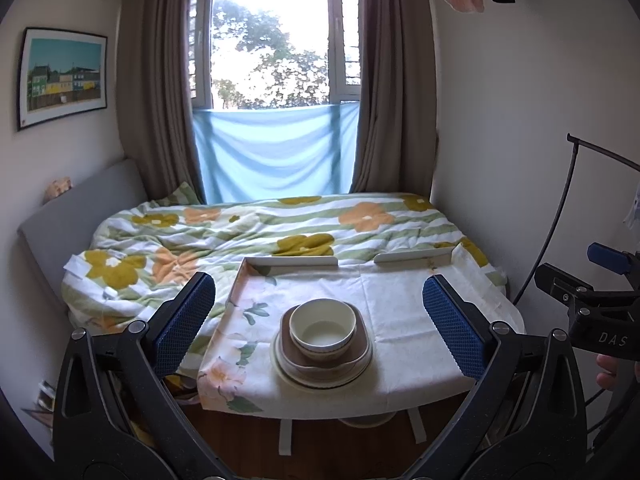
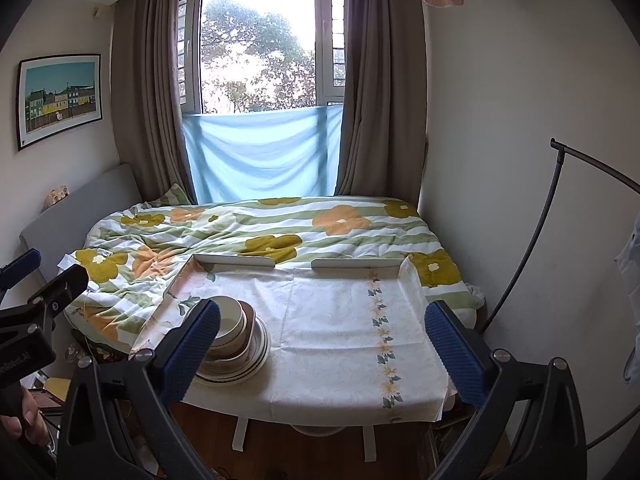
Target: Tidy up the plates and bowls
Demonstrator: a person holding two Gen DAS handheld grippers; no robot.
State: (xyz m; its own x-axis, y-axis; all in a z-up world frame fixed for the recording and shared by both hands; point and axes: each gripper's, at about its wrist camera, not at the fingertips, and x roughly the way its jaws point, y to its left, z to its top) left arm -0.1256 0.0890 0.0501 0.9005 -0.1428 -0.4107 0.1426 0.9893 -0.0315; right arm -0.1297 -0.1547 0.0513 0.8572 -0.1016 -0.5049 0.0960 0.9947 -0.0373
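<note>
While both hands hold level in front of the desk (image 1: 400, 320), neither touches anything on it. Left tongs (image 1: 320, 324): aimed forward at the dish stack, blue pads (image 1: 184, 320) spread wide apart, nothing between them but open air. Stack sits centred in the gap in the left wrist view, but farther away, clear of the pads. Right tongs (image 2: 322, 340): also level, pads wide apart, empty, pointed at bare tablecloth (image 2: 332, 320) right of the stack. Right tongs' body shows at the right edge of the left wrist view, with fingers of the person's hand (image 1: 608, 368) on its handle.

Dish stack, bottom to top: cream round plate (image 1: 324, 376), brown square plate (image 1: 320, 354), cream bowl (image 1: 322, 328) upright on top, its inside empty. In the right wrist view the stack (image 2: 240, 344) is partly hidden behind the left pad; more rims show there, count uncertain. Stack stands on the left-front part of the floral cloth, near the desk's front edge.

Behind the desk: bed with flowered duvet (image 1: 256, 232), curtained window (image 1: 272, 40).
</note>
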